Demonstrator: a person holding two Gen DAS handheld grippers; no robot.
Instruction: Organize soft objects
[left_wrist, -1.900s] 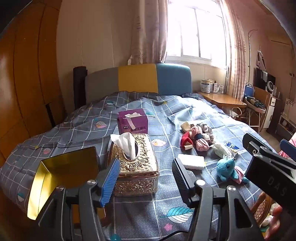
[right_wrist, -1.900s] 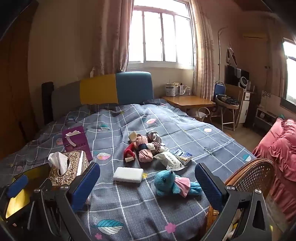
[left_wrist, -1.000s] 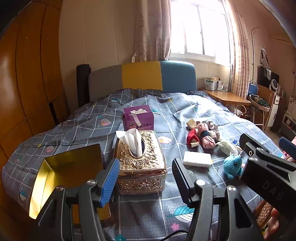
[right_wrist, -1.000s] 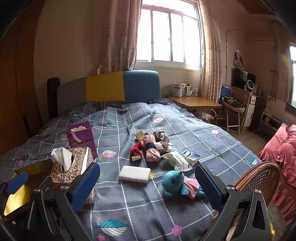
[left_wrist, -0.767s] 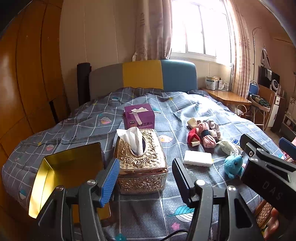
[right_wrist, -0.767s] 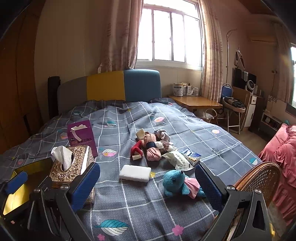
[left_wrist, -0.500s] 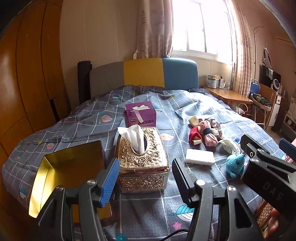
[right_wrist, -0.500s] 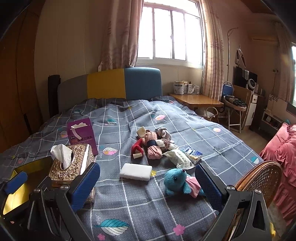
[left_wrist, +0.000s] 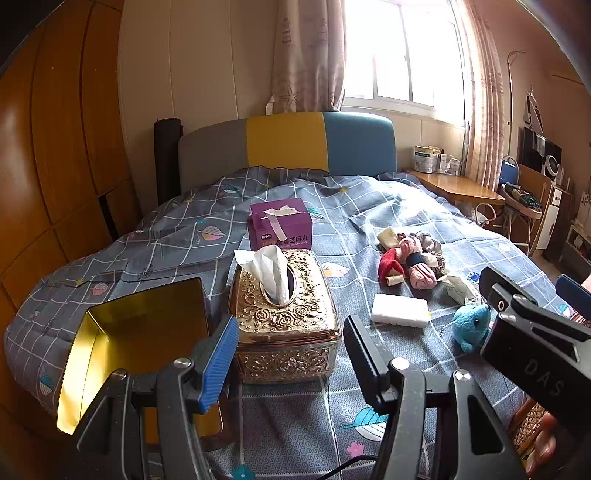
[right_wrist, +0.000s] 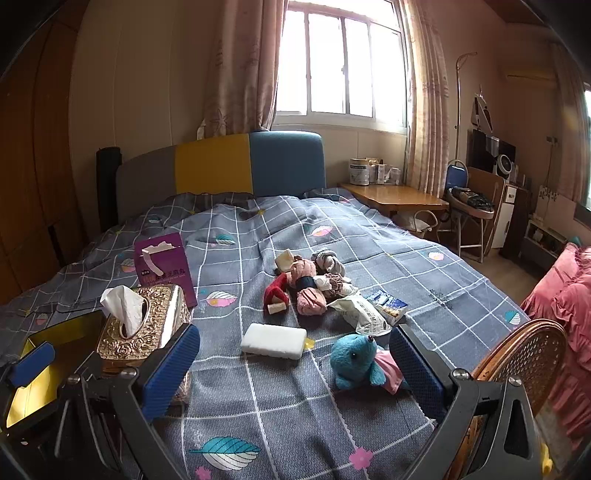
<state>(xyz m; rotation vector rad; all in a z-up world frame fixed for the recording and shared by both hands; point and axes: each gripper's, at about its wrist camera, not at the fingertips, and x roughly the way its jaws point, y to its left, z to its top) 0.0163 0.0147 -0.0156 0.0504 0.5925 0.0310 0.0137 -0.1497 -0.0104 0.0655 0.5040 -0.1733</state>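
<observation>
nearer blue plush (right_wrist: 354, 363), head leftward

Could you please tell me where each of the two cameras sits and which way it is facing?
Left wrist: on the left gripper, low at the bed's foot, facing the headboard; its open fingers frame the gold tissue box; the right gripper intrudes.
Right wrist: on the right gripper, facing likewise; open fingers frame the white sponge and blue plush toy.
Shared: tissue box, sponge, plush, purple box.
</observation>
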